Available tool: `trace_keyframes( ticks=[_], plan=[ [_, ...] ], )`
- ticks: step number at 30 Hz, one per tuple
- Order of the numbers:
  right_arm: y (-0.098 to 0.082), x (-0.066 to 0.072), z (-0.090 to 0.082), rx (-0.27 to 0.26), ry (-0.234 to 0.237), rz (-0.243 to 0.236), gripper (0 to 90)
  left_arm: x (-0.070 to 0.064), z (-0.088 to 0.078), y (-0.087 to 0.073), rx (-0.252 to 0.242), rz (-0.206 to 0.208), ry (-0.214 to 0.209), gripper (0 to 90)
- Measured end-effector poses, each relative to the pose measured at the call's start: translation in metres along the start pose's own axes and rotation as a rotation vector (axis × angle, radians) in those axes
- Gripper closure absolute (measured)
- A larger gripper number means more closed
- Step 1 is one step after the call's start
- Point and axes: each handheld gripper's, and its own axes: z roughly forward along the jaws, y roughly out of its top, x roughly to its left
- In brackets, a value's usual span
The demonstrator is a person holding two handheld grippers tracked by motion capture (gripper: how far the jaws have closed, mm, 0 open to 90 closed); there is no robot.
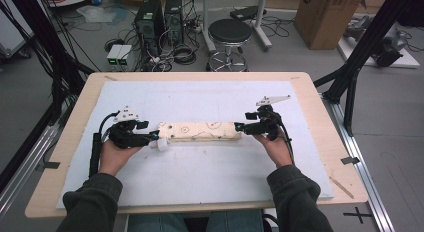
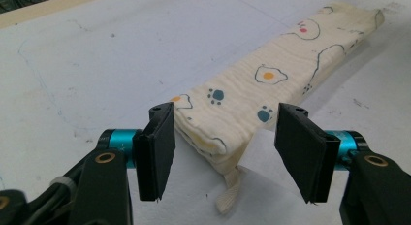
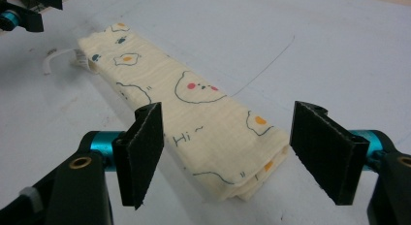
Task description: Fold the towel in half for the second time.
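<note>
A cream cloth printed with bears, eggs and paw marks lies folded into a long narrow strip across the white mat. My left gripper stands open at the strip's left end, jaws on either side of it and not touching. A small white tag hangs from that end. My right gripper stands open at the right end, jaws wide apart around the cloth. The far end of the cloth reaches toward the other gripper in the right gripper view.
The mat covers a wooden table. A wooden stick lies near the table's right front corner. Beyond the table stand a black stool, computer towers, cables and a cardboard box.
</note>
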Motion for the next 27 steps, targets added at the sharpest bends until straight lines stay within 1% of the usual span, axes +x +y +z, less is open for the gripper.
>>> trace_keyframes(
  ticks=[2,4,6,7,8,13,16,18,19,20,21,23,27],
  plan=[
    [0.0,0.001,-0.001,0.01,0.001,-0.002,26.6,-0.001,-0.001,0.0,-0.012,-0.003,-0.005,39.7],
    [0.0,0.002,-0.002,0.013,-0.005,-0.01,25.5,-0.002,-0.003,0.001,-0.007,0.004,-0.01,39.0],
    [-0.001,0.003,-0.003,0.014,-0.003,-0.007,25.0,-0.003,-0.004,0.001,-0.014,-0.001,-0.011,38.7],
    [-0.001,0.003,-0.004,0.004,-0.004,-0.01,24.9,-0.003,-0.005,0.001,-0.016,-0.002,-0.013,38.4],
    [-0.002,0.003,-0.005,0.0,-0.008,-0.013,24.9,-0.003,-0.005,0.001,-0.011,0.007,-0.017,38.0],
    [-0.008,0.003,-0.009,-0.01,-0.001,-0.002,24.2,-0.005,-0.009,0.001,-0.007,0.014,-0.024,37.2],
    [-0.012,0.003,-0.012,-0.022,-0.006,-0.008,23.1,-0.007,-0.012,-0.001,-0.018,0.02,-0.021,37.0],
    [-0.014,0.004,-0.014,-0.03,-0.006,-0.004,22.6,-0.007,-0.014,-0.005,-0.021,0.016,-0.015,37.0],
    [-0.015,0.004,-0.015,-0.027,-0.003,0.0,21.8,-0.007,-0.015,-0.007,-0.021,0.019,-0.006,37.0],
    [-0.016,0.004,-0.016,-0.023,-0.004,-0.002,21.5,-0.007,-0.016,-0.008,-0.026,0.013,-0.003,37.0],
    [-0.016,0.005,-0.017,-0.022,-0.002,-0.003,21.5,-0.007,-0.017,-0.01,-0.029,0.004,-0.004,37.0],
    [-0.016,0.006,-0.019,-0.032,-0.003,-0.007,21.3,-0.007,-0.019,-0.011,-0.032,0.003,-0.005,36.5],
    [-0.016,0.009,-0.024,-0.039,-0.001,-0.013,20.1,-0.009,-0.024,-0.013,-0.036,0.009,-0.009,35.9]
  ],
)
